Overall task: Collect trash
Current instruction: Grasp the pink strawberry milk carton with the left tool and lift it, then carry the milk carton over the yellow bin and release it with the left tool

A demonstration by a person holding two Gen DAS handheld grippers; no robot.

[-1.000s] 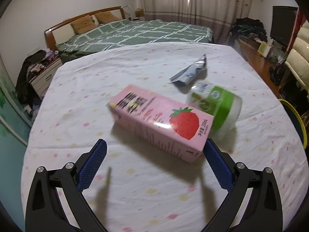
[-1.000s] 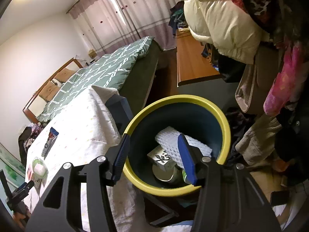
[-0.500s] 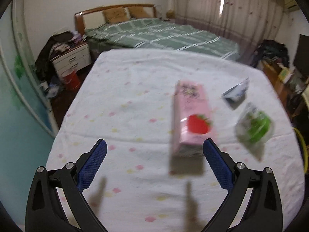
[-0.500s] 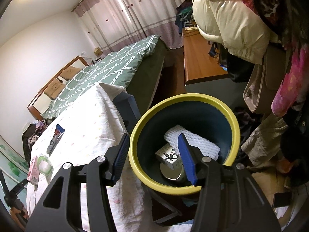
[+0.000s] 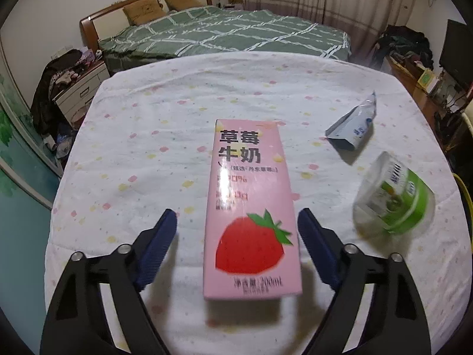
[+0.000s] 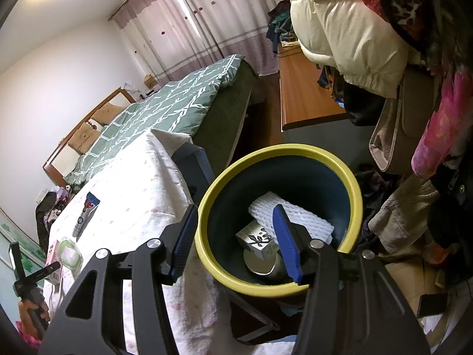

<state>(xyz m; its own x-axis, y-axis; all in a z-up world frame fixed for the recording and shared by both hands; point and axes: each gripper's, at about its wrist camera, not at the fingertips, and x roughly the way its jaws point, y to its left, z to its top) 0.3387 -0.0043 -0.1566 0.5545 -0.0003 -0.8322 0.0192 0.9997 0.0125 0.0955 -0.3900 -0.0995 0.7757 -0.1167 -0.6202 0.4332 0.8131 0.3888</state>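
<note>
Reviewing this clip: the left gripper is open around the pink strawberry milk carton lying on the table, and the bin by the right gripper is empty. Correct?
Not quite. The bin is not empty: the right wrist view shows a white foam net, a small box and a can in it. The rest holds: the left gripper is open, fingers either side of the carton on the table.

Dotted tablecloth [image 5: 153, 112] carries milk carton [image 5: 251, 207], pouch [image 5: 353, 125], cup [image 5: 393, 199].

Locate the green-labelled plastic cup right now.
In the left wrist view the green-labelled plastic cup lies on its side on the tablecloth, right of the pink strawberry milk carton and just nearer than the silver-blue pouch, outside the open left claw.
</note>
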